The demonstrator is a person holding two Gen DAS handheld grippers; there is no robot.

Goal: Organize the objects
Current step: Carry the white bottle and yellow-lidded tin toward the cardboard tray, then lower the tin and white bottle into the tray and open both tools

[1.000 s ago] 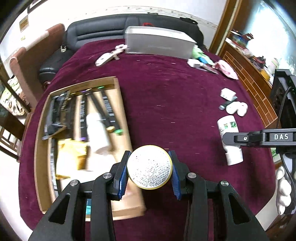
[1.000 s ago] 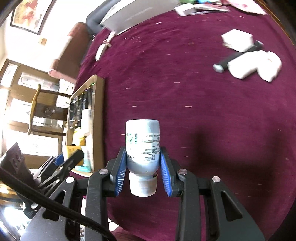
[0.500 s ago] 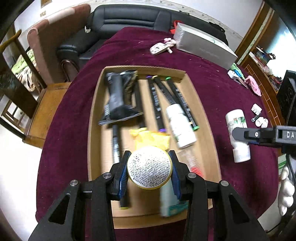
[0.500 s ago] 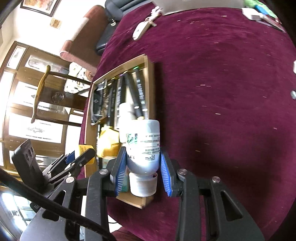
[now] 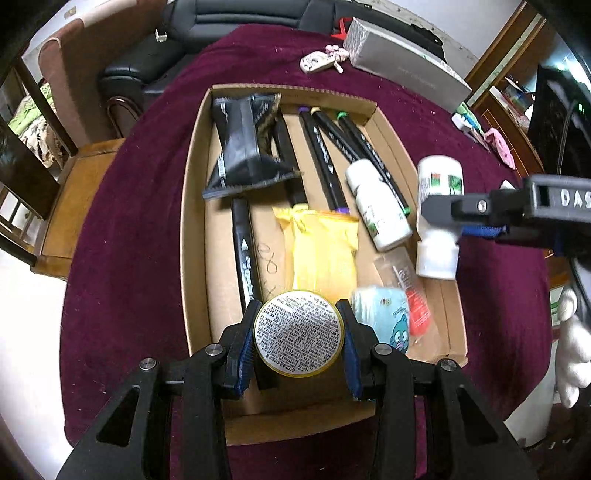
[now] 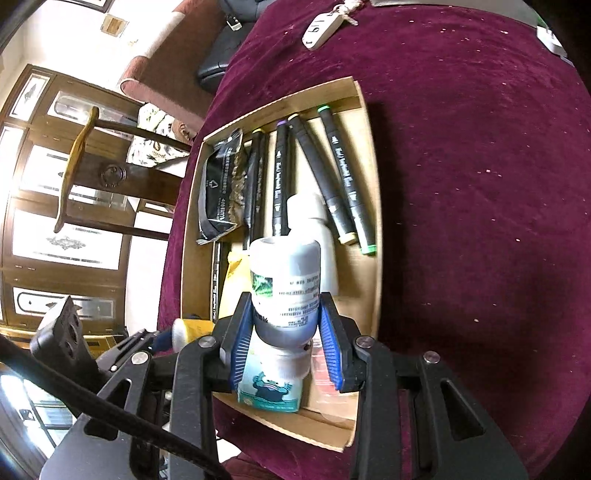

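Observation:
My left gripper [image 5: 298, 334] is shut on a round yellow-rimmed tin [image 5: 298, 333] with printed text on its face, held above the near end of the cardboard tray [image 5: 192, 206]. My right gripper [image 6: 283, 334] is shut on a white bottle with a green label [image 6: 284, 286], cap toward the camera, hanging over the tray's [image 6: 371, 236] right side. In the left wrist view that bottle [image 5: 437, 206] and the right gripper [image 5: 476, 223] sit at the tray's right rim. Inside lie black markers [image 5: 325, 162], a black pouch [image 5: 243, 147], a yellow packet [image 5: 323, 251], another white bottle [image 5: 380, 210] and a light blue cartoon pack [image 5: 384, 314].
The tray rests on a maroon tablecloth [image 5: 424, 122]. A grey box [image 5: 402, 70] and a white key fob [image 5: 316, 62] lie at the far end, small items [image 5: 480, 129] at the far right. A black sofa [image 5: 236, 22] and a wooden chair [image 5: 77, 184] stand beyond the table.
Both grippers have moved left from over the bare tablecloth to over the tray, each still holding its object. The bottle now hangs at the tray's right rim, the tin at the near end.

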